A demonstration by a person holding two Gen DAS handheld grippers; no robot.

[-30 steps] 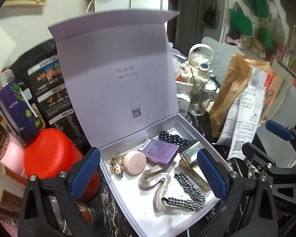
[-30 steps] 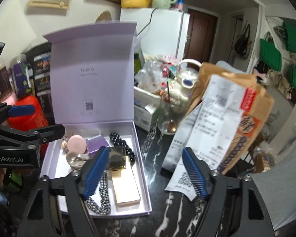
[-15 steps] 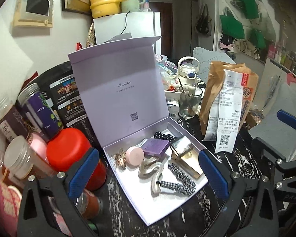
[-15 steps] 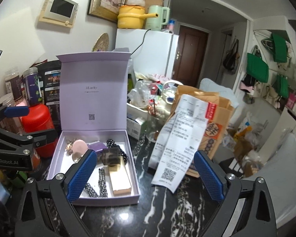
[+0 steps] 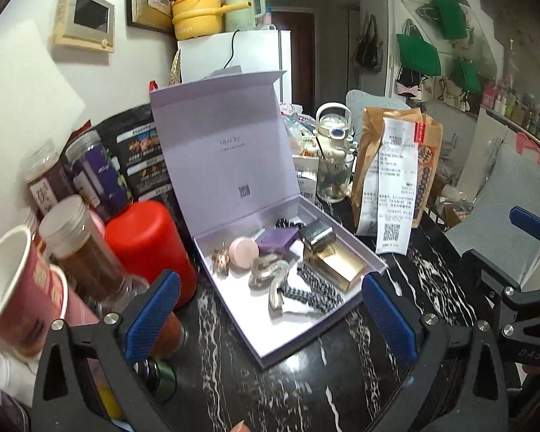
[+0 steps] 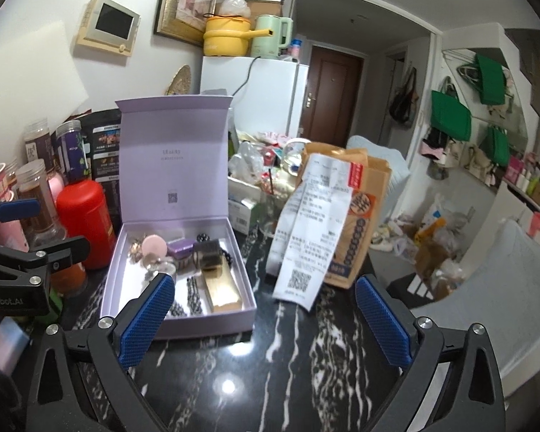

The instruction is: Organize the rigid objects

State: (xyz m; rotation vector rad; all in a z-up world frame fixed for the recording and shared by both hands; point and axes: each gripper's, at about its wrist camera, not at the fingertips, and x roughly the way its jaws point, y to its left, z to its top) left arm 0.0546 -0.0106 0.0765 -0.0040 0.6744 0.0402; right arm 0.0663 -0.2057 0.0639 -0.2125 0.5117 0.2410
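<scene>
The purple box (image 6: pixel 183 318) sits open on the black bench (image 6: pixel 306 360); the left gripper (image 5: pixel 270 320) and right gripper (image 6: pixel 264 324) both hold nothing; the right jaws have just been opening; both jaws are wide

On the black marble-patterned tabletop (image 6: pixel 234 378) stands a lilac cardboard gift box (image 6: pixel 205 318), its lid upright at the far side. In it lie a round pink compact (image 6: pixel 154 245) at the far left, a small purple case (image 6: pixel 180 246) to its right, and a gold rectangular perfume bottle (image 6: pixel 219 282) along the right wall. A red cylindrical canister (image 6: pixel 84 225) stands left of the box; a brown paper bag (image 6: pixel 356 223) stands to the right, a long white receipt (image 6: pixel 306 230) hanging on its near face.
</scene>
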